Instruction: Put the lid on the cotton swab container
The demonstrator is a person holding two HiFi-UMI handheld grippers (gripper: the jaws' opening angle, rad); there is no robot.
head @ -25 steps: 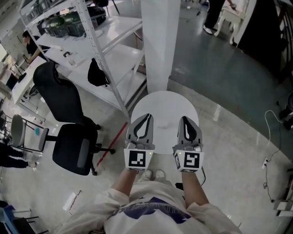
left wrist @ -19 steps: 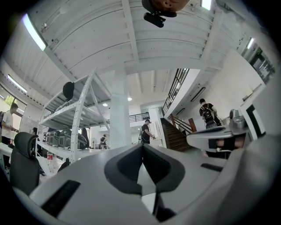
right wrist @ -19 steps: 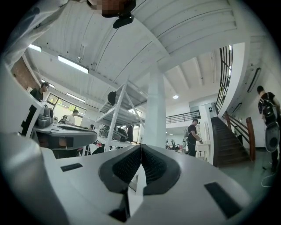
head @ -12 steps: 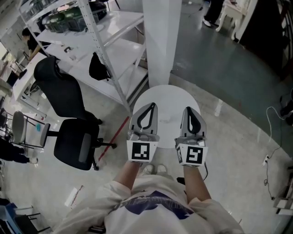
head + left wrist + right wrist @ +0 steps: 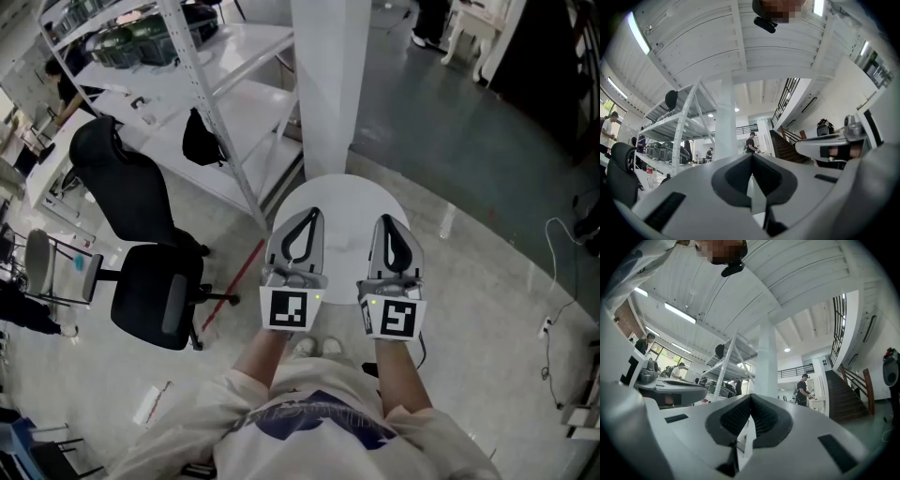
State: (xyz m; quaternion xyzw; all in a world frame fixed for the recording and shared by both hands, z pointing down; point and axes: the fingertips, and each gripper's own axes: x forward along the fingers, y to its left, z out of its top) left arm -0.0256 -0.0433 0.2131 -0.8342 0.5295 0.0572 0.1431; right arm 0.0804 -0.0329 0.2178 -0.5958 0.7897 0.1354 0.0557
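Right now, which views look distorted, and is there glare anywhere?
Head view: sharp, mild wide-angle bend, the white round table nearly washed out. Left gripper view: strong fisheye, dark corners, a glaring ceiling light. Right gripper view: same fisheye, dark corners.

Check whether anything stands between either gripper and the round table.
Nothing visible does. The left gripper and right gripper, both shut and holding nothing, hover above the table; no lid or container shows.

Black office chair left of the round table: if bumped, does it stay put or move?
Probably rolls: the black office chair stands on a spoked base on a smooth, glossy floor. A push high on its tall backrest would likely swivel or rock it rather than shift it. It looks too bulky to tip from a light bump.
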